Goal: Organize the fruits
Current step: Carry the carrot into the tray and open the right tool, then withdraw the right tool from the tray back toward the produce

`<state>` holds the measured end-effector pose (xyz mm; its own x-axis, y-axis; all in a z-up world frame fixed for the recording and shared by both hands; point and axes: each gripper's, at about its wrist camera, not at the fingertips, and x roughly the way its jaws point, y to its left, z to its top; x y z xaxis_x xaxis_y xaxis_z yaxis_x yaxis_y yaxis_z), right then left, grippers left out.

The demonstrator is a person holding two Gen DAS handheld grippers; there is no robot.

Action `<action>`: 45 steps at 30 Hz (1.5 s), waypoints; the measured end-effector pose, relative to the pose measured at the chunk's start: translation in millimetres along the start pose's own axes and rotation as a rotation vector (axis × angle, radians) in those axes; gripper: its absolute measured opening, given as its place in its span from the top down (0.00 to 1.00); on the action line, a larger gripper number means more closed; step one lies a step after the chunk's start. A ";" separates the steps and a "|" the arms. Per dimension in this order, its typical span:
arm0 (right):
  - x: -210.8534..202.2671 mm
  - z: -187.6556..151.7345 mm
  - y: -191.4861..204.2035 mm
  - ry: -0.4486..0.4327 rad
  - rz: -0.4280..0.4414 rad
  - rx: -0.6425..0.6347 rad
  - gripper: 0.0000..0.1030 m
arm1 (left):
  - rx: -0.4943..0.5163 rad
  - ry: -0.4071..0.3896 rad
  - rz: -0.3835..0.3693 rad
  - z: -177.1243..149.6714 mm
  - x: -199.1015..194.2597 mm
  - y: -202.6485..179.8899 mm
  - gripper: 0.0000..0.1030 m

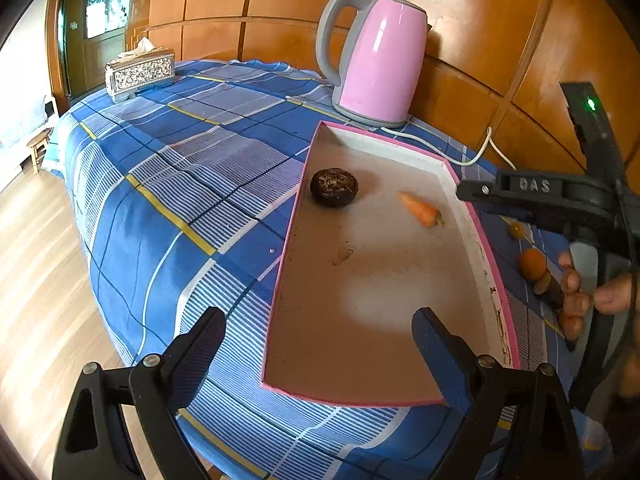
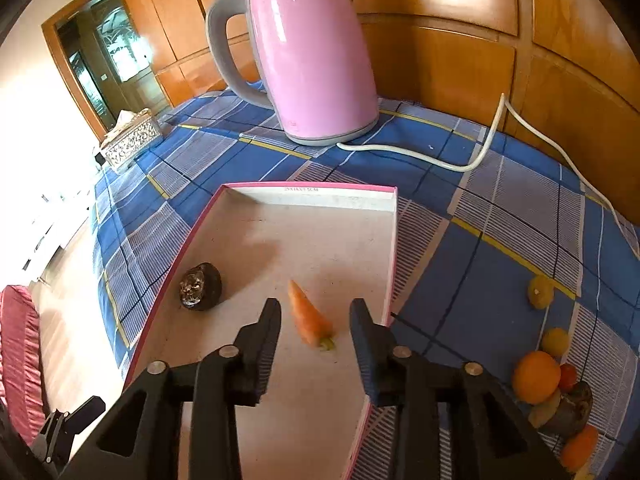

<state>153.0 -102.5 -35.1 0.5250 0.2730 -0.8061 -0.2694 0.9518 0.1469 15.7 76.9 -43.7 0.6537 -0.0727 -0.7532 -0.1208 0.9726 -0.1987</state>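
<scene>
A shallow pink-rimmed tray [image 1: 496,280] [image 2: 394,240] lies on the blue checked tablecloth. In it lie a dark round fruit [image 1: 334,187] [image 2: 200,287] and a small carrot [image 1: 421,209] [image 2: 310,318]. My left gripper [image 1: 320,340] is open and empty above the tray's near end. My right gripper [image 2: 316,316] is open, its fingers on either side of the carrot, just above it; it also shows in the left wrist view [image 1: 540,196]. Right of the tray lie an orange [image 2: 536,376] [image 1: 532,263], two yellow fruits [image 2: 540,291] [image 2: 555,341] and more fruit.
A pink electric kettle [image 1: 378,56] [image 2: 312,52] stands behind the tray, its white cord [image 2: 472,160] trailing right over the cloth. A patterned tissue box [image 1: 140,74] [image 2: 130,144] sits at the far left corner. The table edge drops to wooden floor on the left.
</scene>
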 end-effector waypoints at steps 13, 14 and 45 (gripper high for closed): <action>-34.4 -35.0 -12.4 -0.063 -0.087 0.027 0.52 | 0.020 -0.014 -0.008 0.4 -5.9 -7.2 0.08; -39.0 -38.6 -12.2 -0.074 -0.098 0.021 0.51 | 0.024 -0.013 -0.008 0.3 -6.0 -8.2 0.08; -88.9 -99.1 -66.9 -0.153 -0.303 0.160 0.48 | 0.182 0.001 -0.058 -3.0 -6.4 -54.2 0.07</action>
<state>44.3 -204.3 -30.1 0.6797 -0.0184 -0.7333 0.0400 0.9991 0.0121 15.9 23.9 -30.0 0.6548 -0.1297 -0.7446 0.0543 0.9907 -0.1248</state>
